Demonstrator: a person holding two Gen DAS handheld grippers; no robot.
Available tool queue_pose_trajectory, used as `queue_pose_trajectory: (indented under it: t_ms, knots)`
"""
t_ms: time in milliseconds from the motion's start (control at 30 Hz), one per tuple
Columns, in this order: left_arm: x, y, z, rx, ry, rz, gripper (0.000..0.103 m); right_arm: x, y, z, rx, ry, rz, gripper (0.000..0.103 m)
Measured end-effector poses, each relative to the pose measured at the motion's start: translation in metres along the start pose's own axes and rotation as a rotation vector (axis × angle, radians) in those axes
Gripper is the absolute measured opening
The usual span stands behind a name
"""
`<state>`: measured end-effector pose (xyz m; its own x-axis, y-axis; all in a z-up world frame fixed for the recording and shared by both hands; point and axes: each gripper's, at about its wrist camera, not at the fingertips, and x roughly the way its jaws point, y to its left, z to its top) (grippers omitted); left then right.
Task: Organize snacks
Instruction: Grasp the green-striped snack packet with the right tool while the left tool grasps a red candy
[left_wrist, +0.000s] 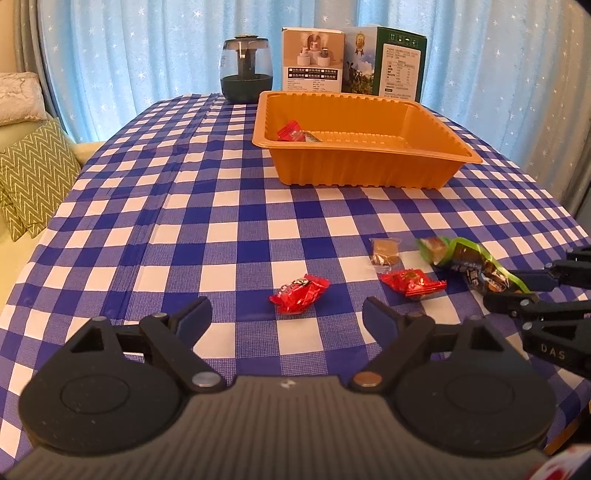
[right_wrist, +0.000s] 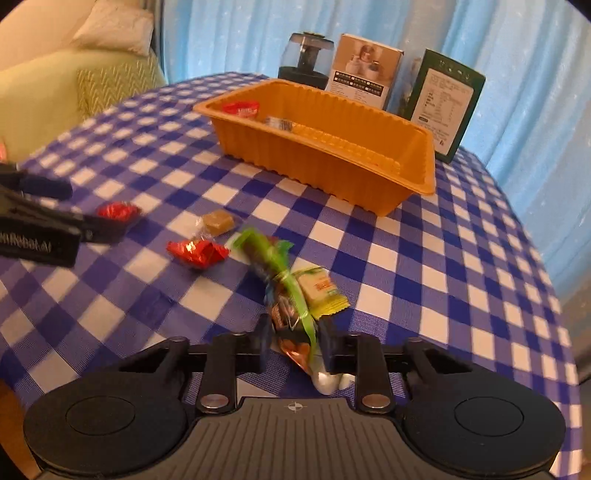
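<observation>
Green-edged snack packet in right claw

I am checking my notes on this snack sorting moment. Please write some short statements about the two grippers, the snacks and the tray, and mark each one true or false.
1. The right gripper is shut on the long green-edged snack packet. True.
2. The left gripper holds a red candy. False: its jaws are open and empty, with the nearest red candy lying on the tablecloth ahead of them.
3. The orange tray is empty. False: it already contains a red wrapped snack and another small packet.
4. A brown candy in clear wrap lies on the cloth outside the tray. True.
</observation>
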<state>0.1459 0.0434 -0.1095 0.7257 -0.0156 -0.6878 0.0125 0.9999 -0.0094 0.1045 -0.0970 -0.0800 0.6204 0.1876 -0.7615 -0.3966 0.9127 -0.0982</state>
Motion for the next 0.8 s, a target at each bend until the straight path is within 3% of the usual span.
queue_pose_trajectory:
  t_ms: [400, 533, 733, 800]
  knots:
    - [0.006, -0.005, 0.0, 0.031, 0.008, -0.007, 0.085, 0.005, 0.0, 0.001, -0.026, -0.009, -0.017, 0.026]
    - [0.008, -0.007, 0.002, 0.049, 0.005, -0.005, 0.083, 0.003, -0.006, 0.002, 0.031, -0.006, 0.009, 0.026]
    - [0.015, -0.005, 0.007, 0.08, 0.011, 0.002, 0.069, -0.003, -0.017, 0.004, 0.162, -0.008, 0.083, 0.025]
    - [0.017, -0.004, 0.008, 0.097, 0.014, -0.001, 0.059, -0.004, -0.021, 0.005, 0.2, -0.009, 0.102, 0.025]
